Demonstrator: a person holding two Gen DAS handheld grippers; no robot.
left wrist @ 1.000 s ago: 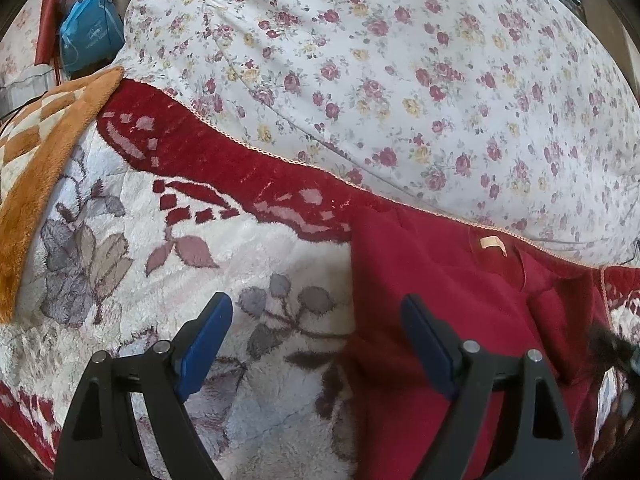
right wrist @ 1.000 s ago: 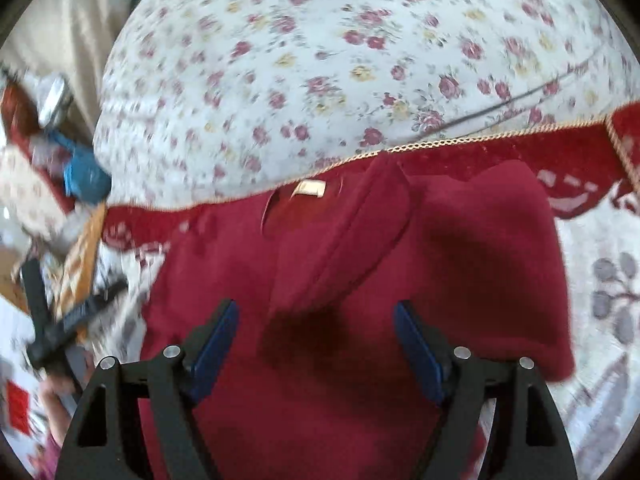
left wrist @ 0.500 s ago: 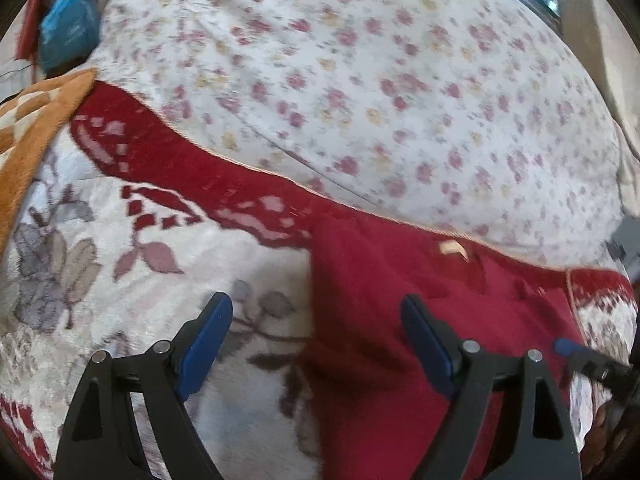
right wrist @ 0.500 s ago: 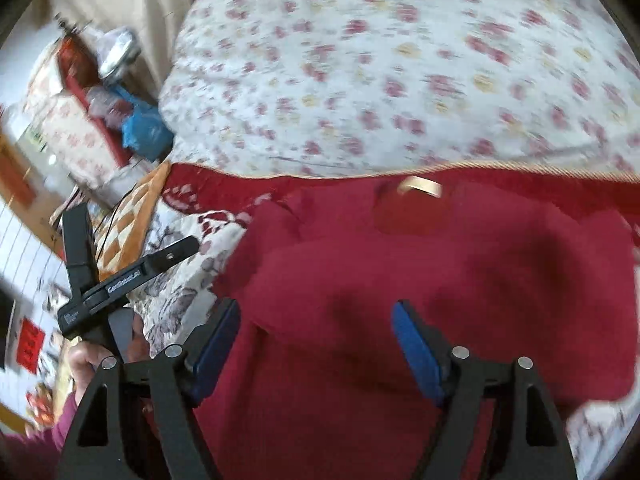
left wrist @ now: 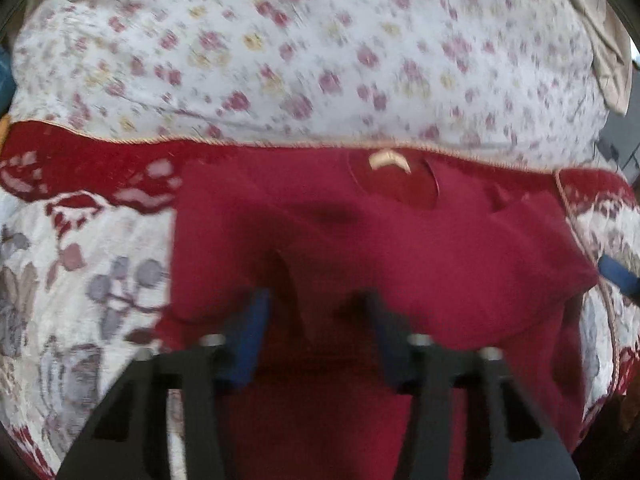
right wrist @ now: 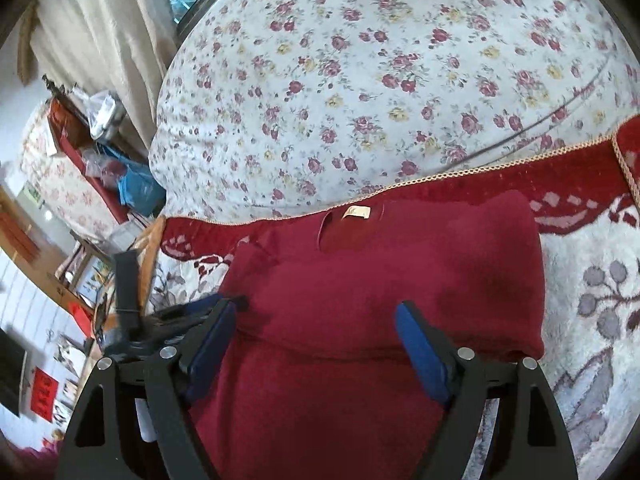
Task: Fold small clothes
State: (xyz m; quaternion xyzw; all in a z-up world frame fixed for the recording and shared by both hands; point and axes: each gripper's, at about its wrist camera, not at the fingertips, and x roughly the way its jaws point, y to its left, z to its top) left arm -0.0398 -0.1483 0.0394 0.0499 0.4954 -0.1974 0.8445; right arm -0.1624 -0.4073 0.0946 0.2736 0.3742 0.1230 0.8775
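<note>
A small dark red sweater point(left wrist: 400, 248) lies flat on a plush blanket, collar and tan neck label point(left wrist: 386, 159) at the far end, both sleeves folded in over its body. It also shows in the right wrist view point(right wrist: 384, 292). My left gripper point(left wrist: 316, 336) is open above the sweater's lower middle, over a raised crease; the view is blurred. My right gripper point(right wrist: 316, 344) is open and empty above the sweater's lower part. The left gripper point(right wrist: 192, 312) shows at the sweater's left edge in the right wrist view.
The blanket point(right wrist: 600, 300) is white with grey leaves and a red border. A floral quilt point(right wrist: 380, 80) rises behind the sweater. Left of the bed are cluttered furniture, a blue bag point(right wrist: 138, 188) and a curtain point(right wrist: 100, 32).
My left gripper has swung right from the blanket to over the sweater, and its jaws have narrowed. The right sleeve now lies folded across the body. My right gripper has stayed open.
</note>
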